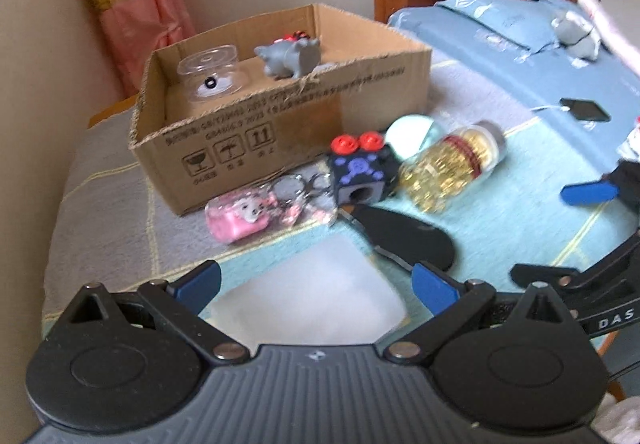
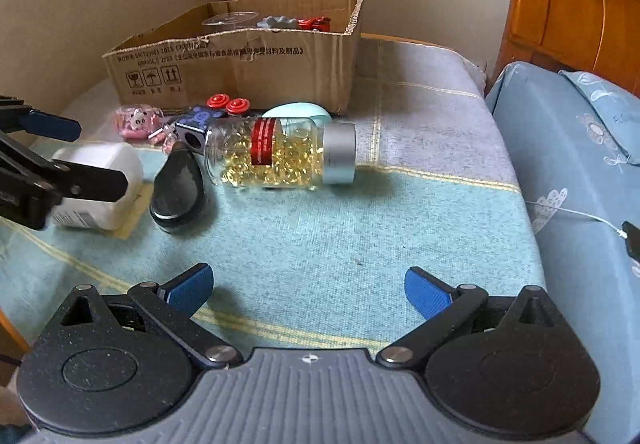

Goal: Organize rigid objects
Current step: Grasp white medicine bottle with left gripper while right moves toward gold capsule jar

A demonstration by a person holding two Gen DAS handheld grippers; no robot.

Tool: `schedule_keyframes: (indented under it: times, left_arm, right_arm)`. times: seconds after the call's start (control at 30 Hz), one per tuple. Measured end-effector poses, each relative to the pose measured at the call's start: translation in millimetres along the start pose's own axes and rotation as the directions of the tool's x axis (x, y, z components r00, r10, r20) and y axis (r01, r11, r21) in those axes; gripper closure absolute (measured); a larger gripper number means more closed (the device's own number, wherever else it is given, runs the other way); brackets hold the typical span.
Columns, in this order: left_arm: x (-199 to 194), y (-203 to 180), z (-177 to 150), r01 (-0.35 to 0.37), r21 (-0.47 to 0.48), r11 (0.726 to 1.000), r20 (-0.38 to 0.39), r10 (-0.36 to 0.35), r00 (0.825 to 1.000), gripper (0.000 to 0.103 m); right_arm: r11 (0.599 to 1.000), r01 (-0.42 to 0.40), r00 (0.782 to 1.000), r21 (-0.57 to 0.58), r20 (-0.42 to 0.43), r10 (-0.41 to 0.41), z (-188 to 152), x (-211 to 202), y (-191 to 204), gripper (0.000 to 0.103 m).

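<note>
Left gripper (image 1: 316,282) jaws spread wide around white bottle (image 1: 308,284), not clamped. Right gripper (image 2: 308,288) jaws released, empty, over blanket (image 2: 360,236). Capsule jar (image 2: 280,152) on its side near cardboard box (image 2: 240,60); black cube (image 1: 360,172) beside jar.

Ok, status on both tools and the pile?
Left tool open over white bottle. Right tool open, empty. Capsule jar lying outside box. Nothing blocking.

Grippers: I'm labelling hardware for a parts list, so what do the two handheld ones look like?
Both match: left gripper and right gripper have blue textured pads on black linkage arms with silver pivot pins, round black hubs and a ribbed grey body. White letters "DAS" mark the right one's arm.
</note>
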State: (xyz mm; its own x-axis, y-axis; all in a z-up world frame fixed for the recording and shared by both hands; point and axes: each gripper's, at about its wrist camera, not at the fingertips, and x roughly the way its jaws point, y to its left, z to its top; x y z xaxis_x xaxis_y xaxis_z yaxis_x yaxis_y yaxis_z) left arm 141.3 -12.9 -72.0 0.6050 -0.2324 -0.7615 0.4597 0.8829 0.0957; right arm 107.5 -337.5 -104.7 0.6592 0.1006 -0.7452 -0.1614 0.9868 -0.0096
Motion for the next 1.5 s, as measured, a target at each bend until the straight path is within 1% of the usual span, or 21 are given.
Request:
schedule_keyframes:
  times: [0.07, 0.2, 0.3, 0.43, 0.5, 0.63, 0.73, 0.9, 1.0, 1.1, 1.2, 1.33, 1.43, 1.5]
  left_arm:
    - [-3, 7, -5, -0.005, -0.009, 1.0, -0.001, 0.005, 1.0, 0.002]
    - [-9, 24, -17, -0.006, -0.063, 0.998, -0.015, 0.005, 1.0, 0.002]
    - [-8, 36, -29, -0.015, -0.107, 0.994, -0.04, 0.011, 0.999, 0.001]
    - [2, 44, -42, -0.017, -0.144, 0.989, -0.082, 0.005, 0.997, 0.001]
    - [4, 48, -46, 0.001, -0.176, 0.984, -0.066, -0.013, 0.998, 0.001]
    - [7, 50, -45, 0.006, -0.163, 0.987, -0.048, -0.014, 0.999, 0.001]
    - [7, 51, -47, 0.013, -0.154, 0.988, -0.031, -0.018, 0.999, 0.001]
    - [7, 51, -47, 0.015, -0.154, 0.988, -0.019, -0.018, 1.0, 0.001]
    - [7, 50, -48, 0.015, -0.153, 0.988, -0.013, -0.017, 1.0, 0.001]
    - [6, 50, -48, 0.015, -0.153, 0.988, -0.009, -0.016, 1.0, 0.001]
    - [6, 50, -49, 0.015, -0.153, 0.988, -0.003, -0.016, 1.0, 0.001]
    - [5, 50, -50, 0.016, -0.151, 0.988, -0.001, -0.016, 1.0, 0.001]
    - [6, 51, -49, 0.021, -0.144, 0.989, -0.006, -0.022, 1.0, 0.001]
    - [7, 51, -47, 0.021, -0.147, 0.989, -0.015, -0.024, 1.0, 0.001]
  right_arm:
    - [1.0, 0.004, 1.0, -0.018, 0.006, -0.004, -2, 0, 1, 0.0]
    - [1.0, -0.002, 1.0, -0.019, 0.026, 0.002, -5, 0, 1, 0.0]
    - [1.0, 0.0, 0.999, -0.018, 0.042, 0.001, -7, -1, 2, 0.0]
    - [1.0, -0.001, 0.999, -0.019, 0.044, 0.002, -7, -1, 3, 0.0]
    - [1.0, -0.004, 0.999, -0.02, 0.034, 0.005, -4, 1, 3, 0.0]
    - [1.0, -0.014, 1.0, -0.011, 0.006, 0.014, 6, 5, 4, 0.0]
    - [0.999, -0.046, 0.999, 0.027, 0.016, 0.046, 18, 5, 1, 0.0]
    - [0.999, -0.015, 0.997, 0.034, 0.08, 0.013, 46, 0, 7, 0.0]
    - [1.0, 0.022, 0.994, -0.018, 0.112, -0.02, 61, 1, 21, 0.0]
    - [0.996, 0.063, 0.991, -0.06, 0.123, -0.055, 72, 9, 36, 0.0]
    - [0.995, 0.069, 0.992, -0.065, 0.112, -0.062, 76, 21, 40, 0.0]
    - [0.995, 0.094, 0.993, -0.04, 0.076, -0.091, 72, 32, 31, 0.0]
    - [0.997, 0.078, 0.996, -0.01, 0.053, -0.077, 67, 33, 20, 0.0]
    - [0.998, 0.067, 0.997, -0.012, 0.05, -0.067, 64, 33, 16, 0.0]
